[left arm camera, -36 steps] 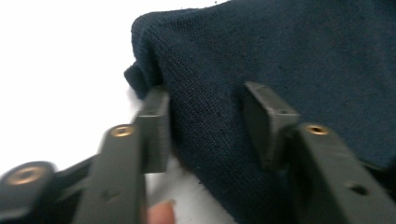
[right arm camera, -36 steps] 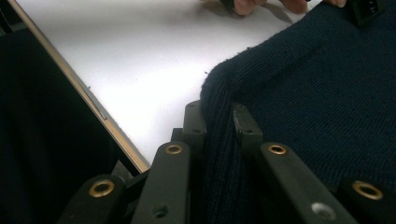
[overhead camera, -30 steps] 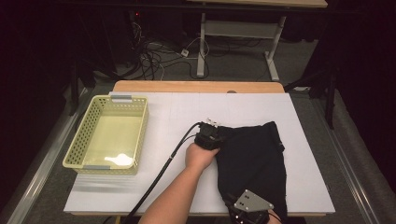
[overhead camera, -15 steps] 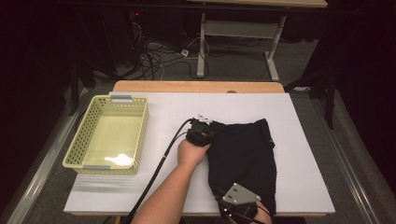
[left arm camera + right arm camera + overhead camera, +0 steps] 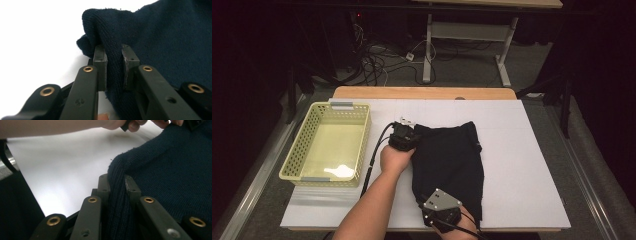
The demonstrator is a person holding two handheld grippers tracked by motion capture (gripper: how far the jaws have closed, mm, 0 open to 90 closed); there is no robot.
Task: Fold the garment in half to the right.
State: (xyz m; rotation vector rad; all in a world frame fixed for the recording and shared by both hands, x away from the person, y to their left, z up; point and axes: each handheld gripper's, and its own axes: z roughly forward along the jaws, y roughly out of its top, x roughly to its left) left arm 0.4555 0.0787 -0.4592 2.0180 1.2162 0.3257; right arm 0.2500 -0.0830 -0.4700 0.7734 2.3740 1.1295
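Note:
A dark navy knitted cloth [image 5: 452,155] lies on the white table top [image 5: 527,150], right of the middle. My left gripper [image 5: 406,131] is at the cloth's far left corner. In the left gripper view, the left gripper [image 5: 114,53] is shut on a raised fold of the cloth [image 5: 162,37]. My right gripper [image 5: 432,202] sits at the cloth's near left corner by the front edge. Seen in the right gripper view, the right gripper [image 5: 115,182] pinches the cloth's [image 5: 170,175] edge between its pads.
A pale yellow lattice basket [image 5: 363,140] stands on the left of the table, just left of my left hand. Bare white surface lies to the right of the cloth. Cables and desk legs are on the floor beyond the far edge.
Both grippers have moved leftwards across the table, dragging the cloth with them. The cloth's left edge now lies closer to the basket.

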